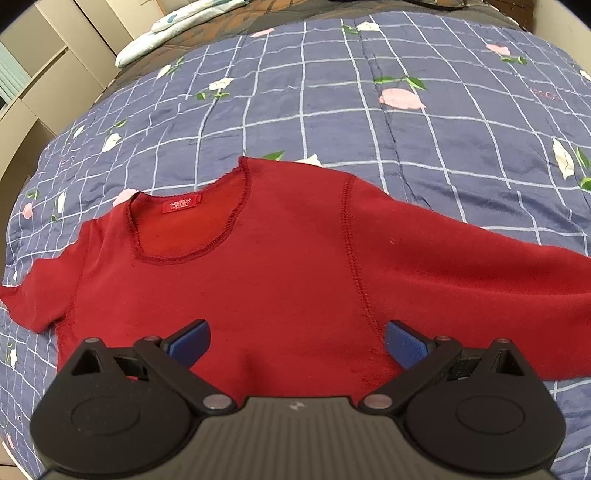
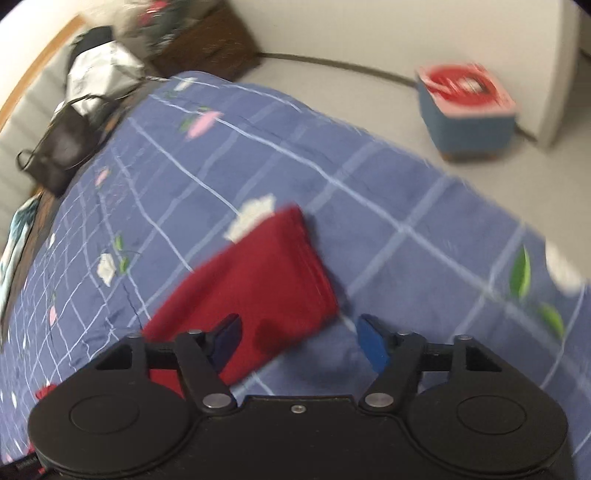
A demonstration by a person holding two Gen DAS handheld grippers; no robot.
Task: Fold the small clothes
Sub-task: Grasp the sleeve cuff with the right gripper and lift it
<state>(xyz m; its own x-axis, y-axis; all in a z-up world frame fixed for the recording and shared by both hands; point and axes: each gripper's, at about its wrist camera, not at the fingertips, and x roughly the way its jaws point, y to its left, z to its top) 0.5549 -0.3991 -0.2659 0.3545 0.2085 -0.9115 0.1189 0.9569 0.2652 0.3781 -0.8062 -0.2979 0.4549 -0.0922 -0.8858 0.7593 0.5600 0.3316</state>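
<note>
At the bottom of my left wrist view, my left gripper (image 1: 297, 345) has its blue, ribbed fingers (image 1: 190, 343) spread wide, holding nothing, poised over the lower body of the red top (image 1: 258, 266). The top lies flat, front up, across the middle of the frame. It is a soft, fleecy knit with scalloped stitching around the scooped neckline and down the shoulder seam, and a small red label (image 1: 183, 204) sits inside the collar. One long sleeve runs off to the right edge; the other, at the left edge, shows only partly. Under it is a quilted blue bedspread (image 1: 369, 110), checked with pale lines and scattered with pink and white flowers. A folded pale cloth (image 1: 173, 26) lies in the upper left.

In my right wrist view, which is blurred, my right gripper (image 2: 301, 341) is also wide open and empty. The sleeve cuff (image 2: 266, 273) of the top sits just ahead, between the left finger and the centre. Farther off, upper left, a dark handbag (image 2: 62, 147) rests at the bed's edge beside a silvery bag (image 2: 101, 74). In the upper right, a square blue stool (image 2: 469, 118) with something red on top stands on the pale floor.
</note>
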